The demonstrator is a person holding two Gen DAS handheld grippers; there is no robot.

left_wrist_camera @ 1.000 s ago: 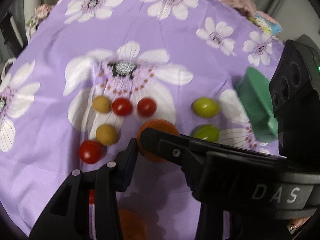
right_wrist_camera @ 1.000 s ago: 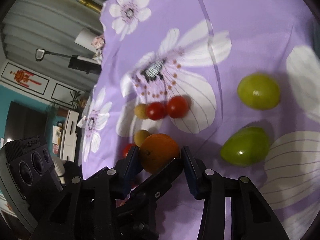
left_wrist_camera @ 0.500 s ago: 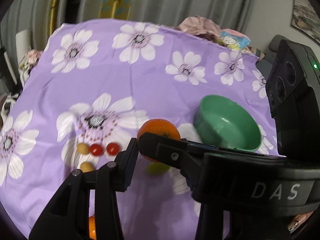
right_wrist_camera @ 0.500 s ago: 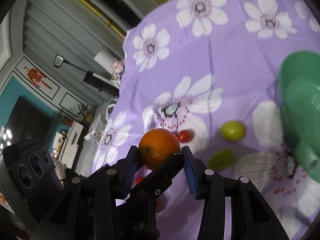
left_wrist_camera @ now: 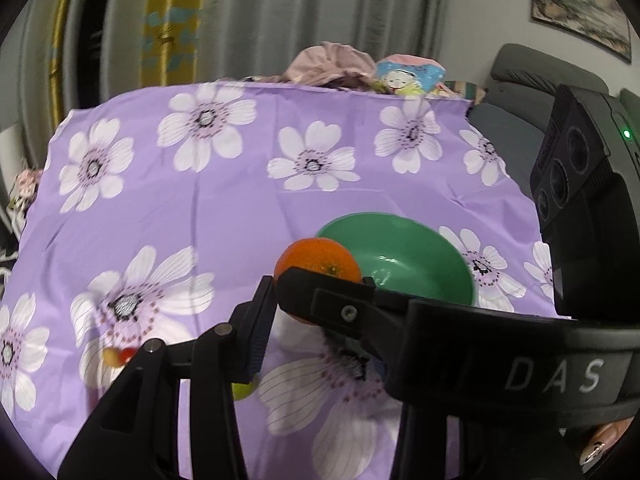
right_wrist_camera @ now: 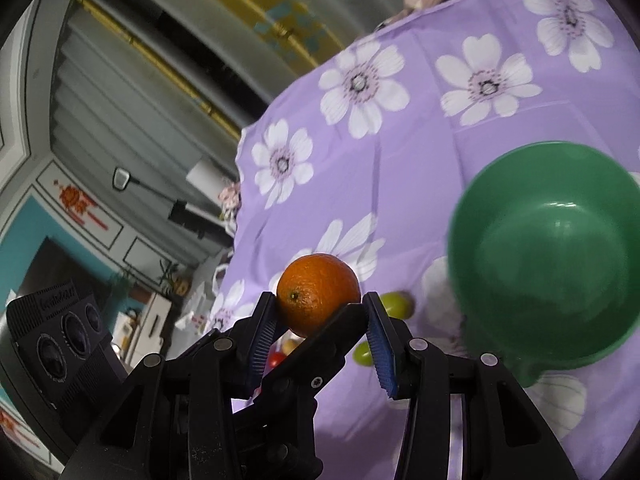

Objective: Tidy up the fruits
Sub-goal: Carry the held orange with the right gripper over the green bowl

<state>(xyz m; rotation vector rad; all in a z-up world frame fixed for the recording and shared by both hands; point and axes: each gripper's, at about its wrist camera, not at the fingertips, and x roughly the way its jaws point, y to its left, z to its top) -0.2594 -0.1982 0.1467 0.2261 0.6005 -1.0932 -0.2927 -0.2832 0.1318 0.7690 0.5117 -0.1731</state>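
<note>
Both grippers hold one orange (left_wrist_camera: 316, 266) together, lifted above the purple flowered cloth (left_wrist_camera: 224, 216). My left gripper (left_wrist_camera: 320, 288) is shut on the orange; the right gripper's finger crosses in front of it. My right gripper (right_wrist_camera: 320, 308) is shut on the same orange (right_wrist_camera: 318, 292), between its blue pads (right_wrist_camera: 378, 344). A green bowl (left_wrist_camera: 400, 260) stands just behind and right of the orange; in the right wrist view the bowl (right_wrist_camera: 552, 256) is empty and to the right.
Green fruits (right_wrist_camera: 396, 304) lie on the cloth below the orange, with one (left_wrist_camera: 244, 390) in the left wrist view. Small red and yellow fruits (left_wrist_camera: 118, 356) lie at the left. Clothes (left_wrist_camera: 332, 66) are piled beyond the table's far edge. A grey sofa (left_wrist_camera: 520, 92) stands at the right.
Both grippers have risen with the orange and moved toward the green bowl. The bowl now shows larger and closer, and the fruits on the cloth have dropped low in view.
</note>
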